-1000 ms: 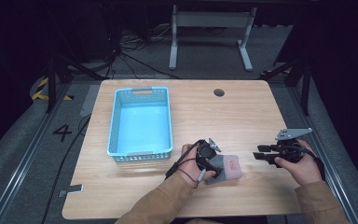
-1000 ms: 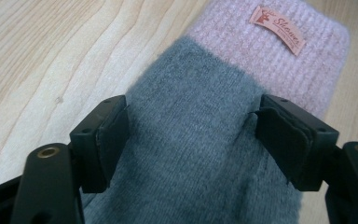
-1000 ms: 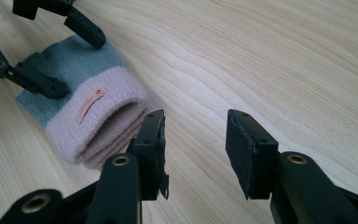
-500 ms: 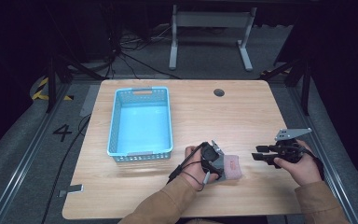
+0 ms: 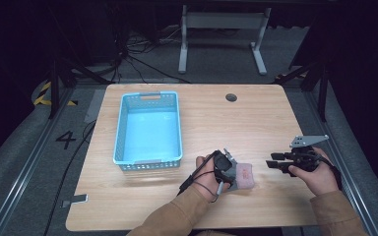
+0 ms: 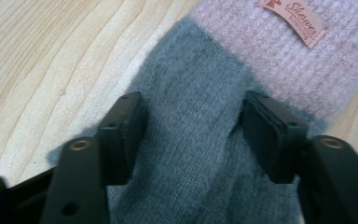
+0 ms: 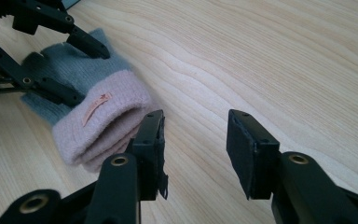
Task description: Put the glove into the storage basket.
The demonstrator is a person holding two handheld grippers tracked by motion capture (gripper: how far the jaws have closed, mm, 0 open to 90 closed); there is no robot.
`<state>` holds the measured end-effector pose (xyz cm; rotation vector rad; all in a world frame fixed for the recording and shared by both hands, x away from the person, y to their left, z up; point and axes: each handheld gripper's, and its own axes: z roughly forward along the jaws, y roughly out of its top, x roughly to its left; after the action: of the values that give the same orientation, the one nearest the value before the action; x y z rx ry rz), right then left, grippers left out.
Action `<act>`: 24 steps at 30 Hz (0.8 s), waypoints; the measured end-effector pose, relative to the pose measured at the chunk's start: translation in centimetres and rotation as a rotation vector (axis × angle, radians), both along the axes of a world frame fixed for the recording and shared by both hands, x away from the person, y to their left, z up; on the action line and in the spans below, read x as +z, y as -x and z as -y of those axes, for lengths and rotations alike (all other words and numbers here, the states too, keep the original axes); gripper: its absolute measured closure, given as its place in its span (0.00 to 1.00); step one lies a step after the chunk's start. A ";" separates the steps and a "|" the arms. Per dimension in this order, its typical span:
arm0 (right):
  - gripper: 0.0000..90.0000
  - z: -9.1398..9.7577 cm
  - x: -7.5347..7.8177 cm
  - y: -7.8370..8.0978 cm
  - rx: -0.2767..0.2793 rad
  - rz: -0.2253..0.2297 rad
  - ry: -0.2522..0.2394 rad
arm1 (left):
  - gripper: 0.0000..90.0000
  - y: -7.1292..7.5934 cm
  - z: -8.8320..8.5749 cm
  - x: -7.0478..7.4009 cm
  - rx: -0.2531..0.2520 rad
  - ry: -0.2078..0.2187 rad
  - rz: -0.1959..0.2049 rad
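A folded knit sock (image 5: pixel 245 176), grey with a pink cuff and a small tan label, lies on the wooden table (image 5: pixel 256 123) near the front edge. My left gripper (image 5: pixel 232 178) reaches down onto its grey part. In the left gripper view the jaws (image 6: pixel 193 112) have just been closing, and both pads press the bunched grey knit (image 6: pixel 191 154) between them. The pink cuff (image 6: pixel 284 51) lies just beyond the tips. My right gripper (image 5: pixel 271 161) hovers a little to the right of the sock, open with nothing between its fingers (image 7: pixel 196 126). It points at the cuff (image 7: pixel 102 123) and the left gripper (image 7: pixel 86 74).
A light blue plastic basket (image 5: pixel 147 161) stands on the left half of the table, just left of my left hand. A round cable hole (image 5: pixel 231 97) sits near the far edge. Bare wood spreads across the table's middle and right.
My left hand has shifted slightly over the sock and settled onto its grey end. The right gripper has stayed where it was.
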<state>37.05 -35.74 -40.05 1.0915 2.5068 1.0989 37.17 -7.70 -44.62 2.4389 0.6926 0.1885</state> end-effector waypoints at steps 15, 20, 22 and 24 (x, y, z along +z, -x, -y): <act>0.66 0.0 -0.2 -0.1 0.002 -0.004 0.006 | 0.78 0.1 -0.7 0.6 -0.025 0.064 -0.047; 0.66 0.1 -0.2 -0.4 0.004 -0.001 0.005 | 0.79 0.2 -1.4 1.9 -0.028 0.083 -0.041; 0.66 0.2 -0.2 -0.5 0.002 -0.002 0.004 | 0.79 0.2 -1.8 2.4 -0.023 0.092 -0.044; 0.66 0.2 -0.2 -0.6 0.003 -0.004 0.002 | 0.79 0.0 -2.3 3.1 -0.021 0.104 -0.038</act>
<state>37.69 -35.93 -40.24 1.0904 2.5126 1.0963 37.12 -5.38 -41.48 2.3542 0.6765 0.0960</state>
